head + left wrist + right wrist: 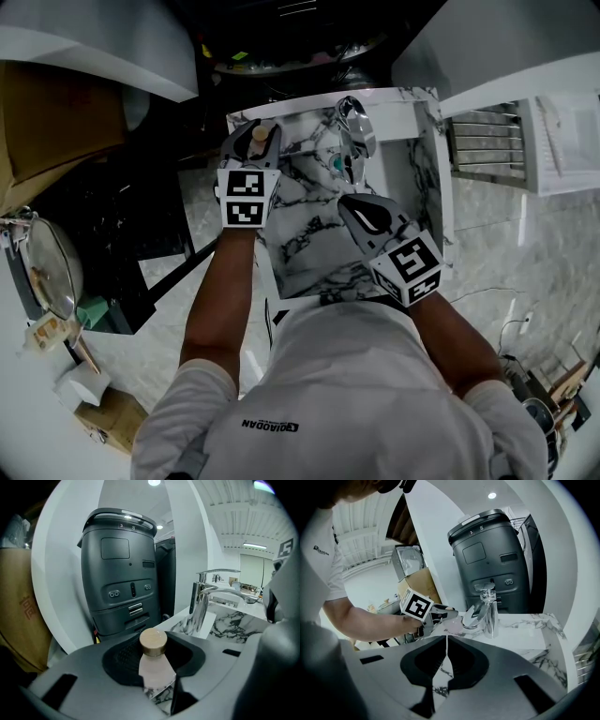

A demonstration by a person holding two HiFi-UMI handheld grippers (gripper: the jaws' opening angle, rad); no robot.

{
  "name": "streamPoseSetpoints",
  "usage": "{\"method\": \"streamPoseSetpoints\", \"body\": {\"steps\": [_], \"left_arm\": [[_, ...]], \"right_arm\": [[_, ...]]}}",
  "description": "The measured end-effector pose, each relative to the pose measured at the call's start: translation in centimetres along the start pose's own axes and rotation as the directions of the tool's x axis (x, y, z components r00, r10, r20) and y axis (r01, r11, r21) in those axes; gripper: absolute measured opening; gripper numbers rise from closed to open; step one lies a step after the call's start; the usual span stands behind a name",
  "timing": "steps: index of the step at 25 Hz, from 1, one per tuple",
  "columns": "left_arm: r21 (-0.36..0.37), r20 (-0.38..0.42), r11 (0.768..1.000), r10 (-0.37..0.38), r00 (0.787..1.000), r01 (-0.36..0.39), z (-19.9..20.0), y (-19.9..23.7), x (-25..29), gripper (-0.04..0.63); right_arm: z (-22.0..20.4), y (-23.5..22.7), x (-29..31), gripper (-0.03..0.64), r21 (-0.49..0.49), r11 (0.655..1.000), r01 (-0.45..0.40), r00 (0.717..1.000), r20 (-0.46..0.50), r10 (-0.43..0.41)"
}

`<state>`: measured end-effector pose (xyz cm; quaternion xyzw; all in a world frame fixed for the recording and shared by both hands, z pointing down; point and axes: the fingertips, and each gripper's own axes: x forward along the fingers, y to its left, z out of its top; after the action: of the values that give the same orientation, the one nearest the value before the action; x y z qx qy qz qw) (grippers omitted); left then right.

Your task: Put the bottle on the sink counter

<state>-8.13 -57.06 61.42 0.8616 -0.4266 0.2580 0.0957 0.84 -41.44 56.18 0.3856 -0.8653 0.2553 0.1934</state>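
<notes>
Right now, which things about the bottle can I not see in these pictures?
Base of bottle: in the left gripper view the jaws cover it, so contact with the counter is unclear.
Head view: the left gripper hides all but its cap.
Right gripper view: faucet partly hides it.

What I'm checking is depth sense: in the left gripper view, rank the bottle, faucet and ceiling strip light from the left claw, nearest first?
1. bottle: between the left claw's jaws.
2. faucet: ahead to the right, on the marble counter.
3. ceiling strip light: far back, upper right.
</notes>
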Motion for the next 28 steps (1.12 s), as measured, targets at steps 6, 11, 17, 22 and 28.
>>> {"method": "streamPoseSetpoints", "body": {"steps": [6, 11, 17, 22, 28], "left_arm": [[0.053, 0.001, 0.999, 0.011, 1.000, -0.011, -0.1, -0.1, 0.1, 0.147], [0.061, -0.032, 0.998, -0.019, 0.999, 0.021, -0.3, -0.7, 0.2, 0.184], [0.060, -0.021, 0.998, -0.006, 1.000, 0.008, 0.3, -0.8, -0.8, 0.224], [0.082, 0.013, 0.997, -0.005, 1.000, 0.004, 2.0, -0.9, -2.6, 0.233], [0.026, 0.025, 1.000, -0.008, 1.000, 0.007, 3.0, -1.5, -5.5, 0.233]], "right_arm": [[-0.3, 0.1, -0.2, 0.043, 0.007, 1.000, 0.004, 1.000, -0.001, -0.004], [-0.3, 0.5, -0.7, 0.043, 0.003, 1.000, 0.009, 1.000, 0.000, -0.009], [-0.1, 1.3, -1.4, 0.043, -0.008, 1.000, 0.013, 1.000, 0.010, -0.012], [0.2, 2.0, -2.3, 0.043, -0.021, 1.000, 0.018, 1.000, 0.025, -0.017], [0.5, 3.2, -3.5, 0.043, -0.026, 0.999, 0.021, 0.999, 0.046, -0.020]]}}
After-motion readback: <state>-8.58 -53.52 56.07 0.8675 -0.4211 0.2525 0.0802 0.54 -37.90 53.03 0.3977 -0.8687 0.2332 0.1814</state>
